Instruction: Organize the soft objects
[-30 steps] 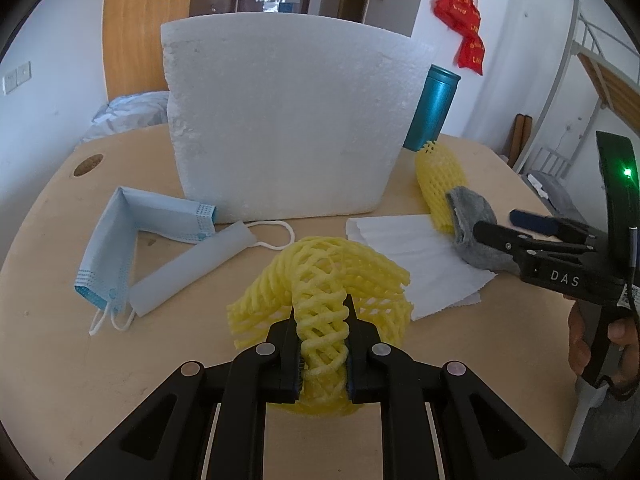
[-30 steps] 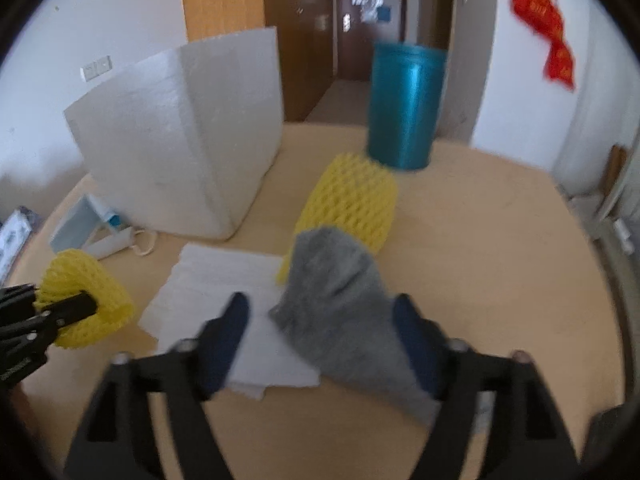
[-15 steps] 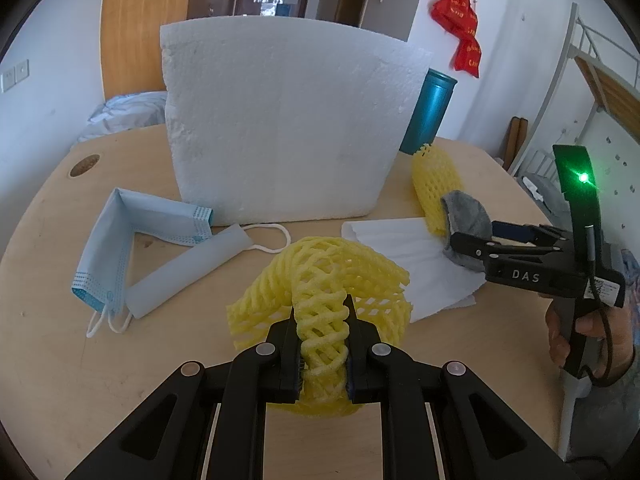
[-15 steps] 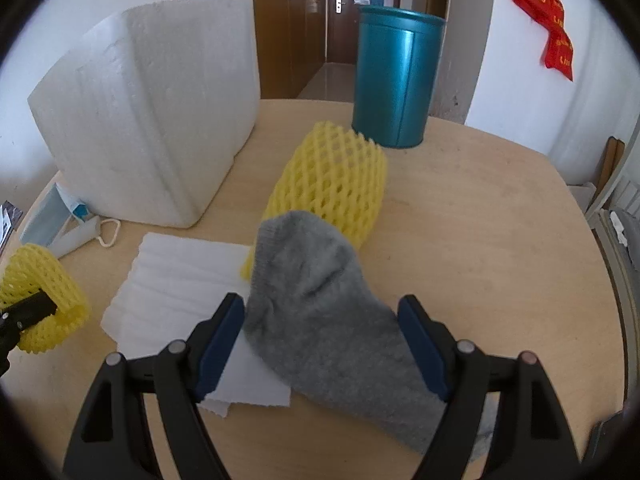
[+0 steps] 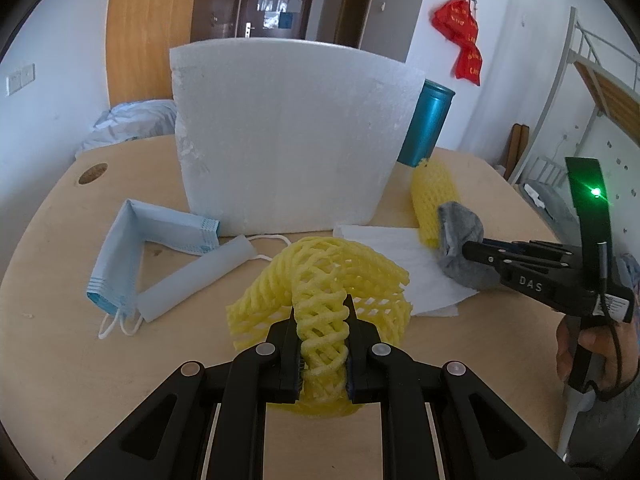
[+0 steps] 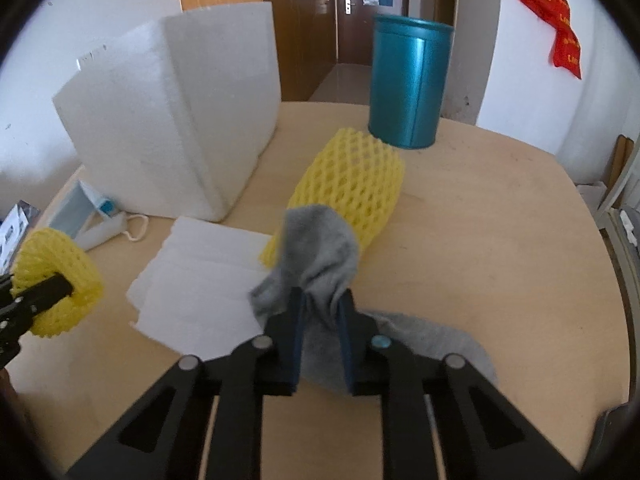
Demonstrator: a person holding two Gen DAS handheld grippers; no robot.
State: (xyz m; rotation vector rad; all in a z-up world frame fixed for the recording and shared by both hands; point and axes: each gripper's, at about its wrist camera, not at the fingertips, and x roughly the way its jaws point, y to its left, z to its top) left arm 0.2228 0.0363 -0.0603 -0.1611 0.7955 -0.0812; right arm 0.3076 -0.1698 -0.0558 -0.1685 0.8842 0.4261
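Observation:
My left gripper [image 5: 322,312] is shut on a yellow foam net sleeve [image 5: 320,276], pinching its wall just above the wooden table [image 5: 60,360]. In the right wrist view, my right gripper [image 6: 320,300] is closing on a grey sock [image 6: 316,248], and its pads press the bunched cloth. The sock's toe end trails on the table behind the fingers. The sock leans on a second yellow net sleeve [image 6: 352,184] that lies flat. The left wrist view shows the right gripper [image 5: 470,246] at the right, with the sock [image 5: 460,232] in its tips.
A large white foam block [image 5: 284,136] stands at the back centre, with a teal cylinder [image 6: 408,80] to its right. A white folded sheet [image 6: 204,276] lies under the sock's edge. A blue face mask [image 5: 120,248] and a pale roll [image 5: 192,276] lie at the left.
The right gripper's jaws have shut from wide open onto the grey sock, bunching it up. The left gripper still holds the yellow net sleeve in the same place.

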